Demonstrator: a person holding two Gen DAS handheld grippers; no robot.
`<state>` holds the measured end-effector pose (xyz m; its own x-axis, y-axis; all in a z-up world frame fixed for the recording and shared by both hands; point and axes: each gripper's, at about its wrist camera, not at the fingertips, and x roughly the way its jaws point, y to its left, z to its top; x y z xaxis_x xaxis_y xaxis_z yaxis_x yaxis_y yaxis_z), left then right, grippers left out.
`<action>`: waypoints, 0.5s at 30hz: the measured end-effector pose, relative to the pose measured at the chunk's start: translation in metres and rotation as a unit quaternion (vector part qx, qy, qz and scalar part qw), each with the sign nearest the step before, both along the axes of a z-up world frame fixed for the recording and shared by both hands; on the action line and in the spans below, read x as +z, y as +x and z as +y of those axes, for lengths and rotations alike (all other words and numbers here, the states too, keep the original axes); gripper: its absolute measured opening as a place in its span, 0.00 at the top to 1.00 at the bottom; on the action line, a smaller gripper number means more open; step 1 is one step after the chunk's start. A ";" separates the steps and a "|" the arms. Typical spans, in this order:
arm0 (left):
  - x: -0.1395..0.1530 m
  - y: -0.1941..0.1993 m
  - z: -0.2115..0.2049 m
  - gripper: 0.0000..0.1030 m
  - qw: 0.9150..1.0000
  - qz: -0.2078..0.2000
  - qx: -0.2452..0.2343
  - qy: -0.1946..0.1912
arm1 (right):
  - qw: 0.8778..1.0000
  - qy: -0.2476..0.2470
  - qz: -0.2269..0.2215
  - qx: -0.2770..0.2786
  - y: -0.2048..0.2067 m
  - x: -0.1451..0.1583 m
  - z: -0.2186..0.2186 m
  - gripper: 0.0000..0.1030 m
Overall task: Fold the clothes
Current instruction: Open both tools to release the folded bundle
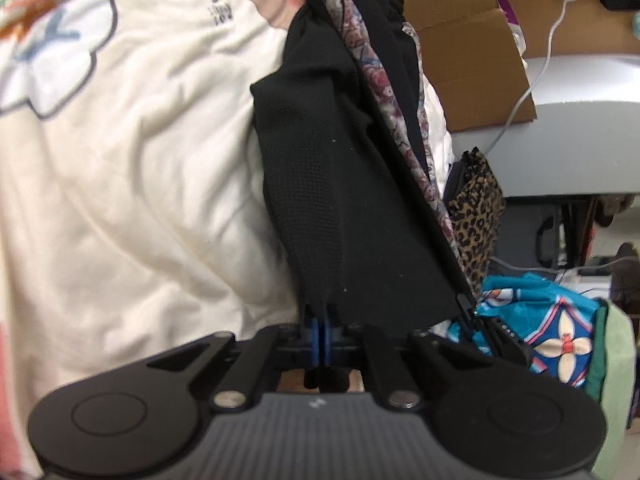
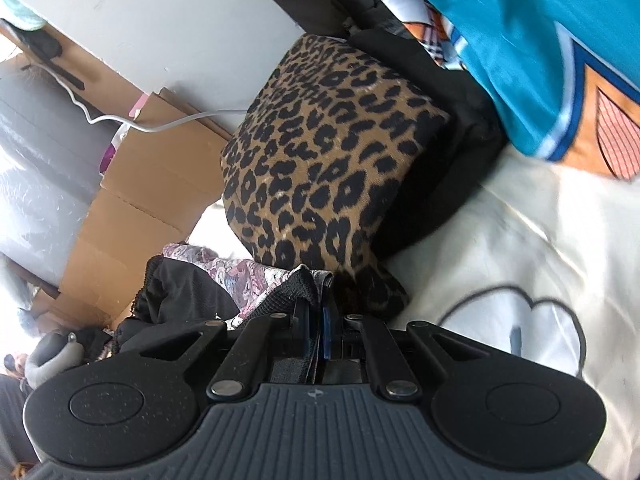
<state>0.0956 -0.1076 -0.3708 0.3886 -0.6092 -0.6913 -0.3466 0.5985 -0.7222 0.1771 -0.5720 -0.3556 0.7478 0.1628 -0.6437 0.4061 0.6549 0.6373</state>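
While both grippers pinch it, the black garment [image 1: 344,184] hangs off the bed, stretched between them. Left gripper [image 1: 322,320]: jaws closed to a sliver on a gathered black edge, blue pads clamped on the cloth. Right gripper [image 2: 316,312]: jaws likewise nearly shut on a ribbed black hem with a paisley lining [image 2: 248,276] bunched just left of it.

Key relation: in the left wrist view the garment's long axis runs straight away from the left gripper, near to far, leaning slightly right, with the paisley strip [image 1: 384,92] along its right edge. The right gripper's tip likely shows at the garment's near right corner [image 1: 492,328], though blur makes that hard to confirm; if so, both grips sit on the same near edge, just apart.

Surroundings: cream printed bedsheet [image 1: 132,184] lies left of and below the garment. A folded leopard-print piece [image 2: 328,152] sits just beyond the right gripper, a teal patterned cloth [image 2: 500,40] far right of it. Cardboard boxes [image 1: 472,48] and a white cable [image 2: 160,122] stand beyond the bed.

Fold stage cannot be judged from this.
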 end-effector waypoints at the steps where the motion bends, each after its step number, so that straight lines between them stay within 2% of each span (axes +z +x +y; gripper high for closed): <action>1: 0.002 0.002 -0.001 0.97 1.000 0.002 -0.001 0.004 | 1.000 0.005 0.001 -0.002 -0.004 0.000 0.001 0.95; 4: 0.007 0.012 -0.007 0.97 1.000 0.006 -0.001 0.013 | 1.000 0.015 0.007 -0.009 -0.014 -0.002 0.003 0.96; 11: 0.020 0.005 0.000 0.97 1.000 0.011 -0.007 0.026 | 0.998 0.053 0.019 -0.037 -0.045 -0.012 0.004 1.00; 15: 0.008 0.003 0.002 0.97 0.999 0.023 -0.010 0.035 | 0.998 0.063 0.013 -0.026 -0.050 -0.019 0.003 1.00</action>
<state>0.0986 -0.1052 -0.3624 0.3434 -0.5655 -0.7498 -0.3668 0.6543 -0.6614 0.1271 -0.5686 -0.3750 0.7409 0.2048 -0.6396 0.4551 0.5473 0.7024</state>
